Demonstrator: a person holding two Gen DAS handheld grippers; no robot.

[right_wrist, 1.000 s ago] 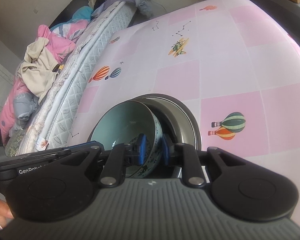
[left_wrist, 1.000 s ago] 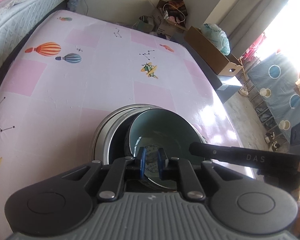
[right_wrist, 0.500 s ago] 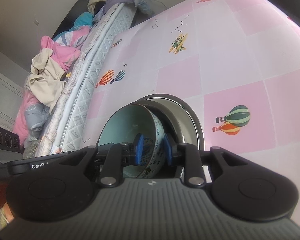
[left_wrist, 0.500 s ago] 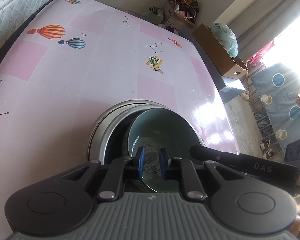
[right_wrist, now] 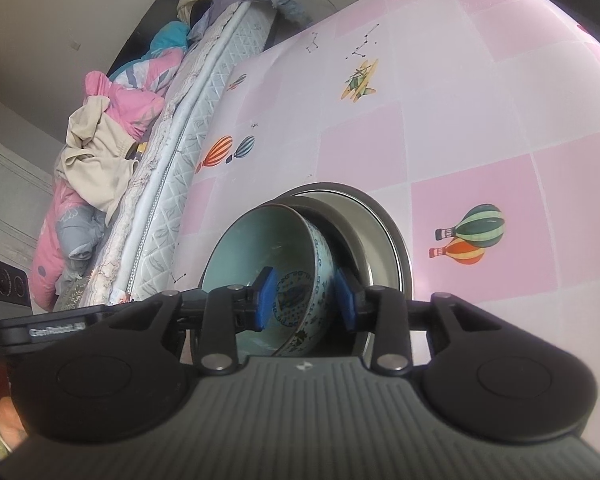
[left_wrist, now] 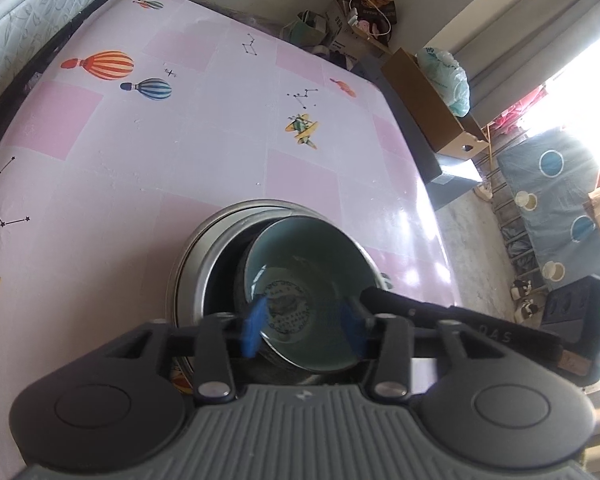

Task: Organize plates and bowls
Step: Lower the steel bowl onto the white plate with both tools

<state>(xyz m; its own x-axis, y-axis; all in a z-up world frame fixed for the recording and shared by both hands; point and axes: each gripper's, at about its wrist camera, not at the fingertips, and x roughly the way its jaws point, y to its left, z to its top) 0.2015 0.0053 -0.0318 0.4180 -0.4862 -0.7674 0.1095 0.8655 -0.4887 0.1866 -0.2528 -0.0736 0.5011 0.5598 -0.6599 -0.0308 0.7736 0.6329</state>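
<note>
A pale blue-green ceramic bowl (left_wrist: pixel 308 264) (right_wrist: pixel 260 252) with a blue pattern leans tilted inside a wider steel bowl (left_wrist: pixel 204 256) (right_wrist: pixel 384 220) on the pink checked table (left_wrist: pixel 140 160) (right_wrist: pixel 480 120). My left gripper (left_wrist: pixel 303 332) straddles the ceramic bowl's near rim. Its jaws are opening and the blue pads stand off the rim. My right gripper (right_wrist: pixel 306 299) straddles the opposite wall, one pad inside and one outside. Its jaws are opening too, and the pads stand clear of the wall. Each gripper's black body shows at the edge of the other's view.
A quilted mattress (right_wrist: pixel 188 140) with a pile of clothes (right_wrist: pixel 108 132) runs along one side of the table. Past the opposite edge are a cardboard box (left_wrist: pixel 432 108), loose clutter and the floor. A hand shows at the lower left of the right wrist view.
Both grippers had their pads pinched on the ceramic bowl's rim; both have since spread and let it go. The bowl rests tilted in the steel bowl.
</note>
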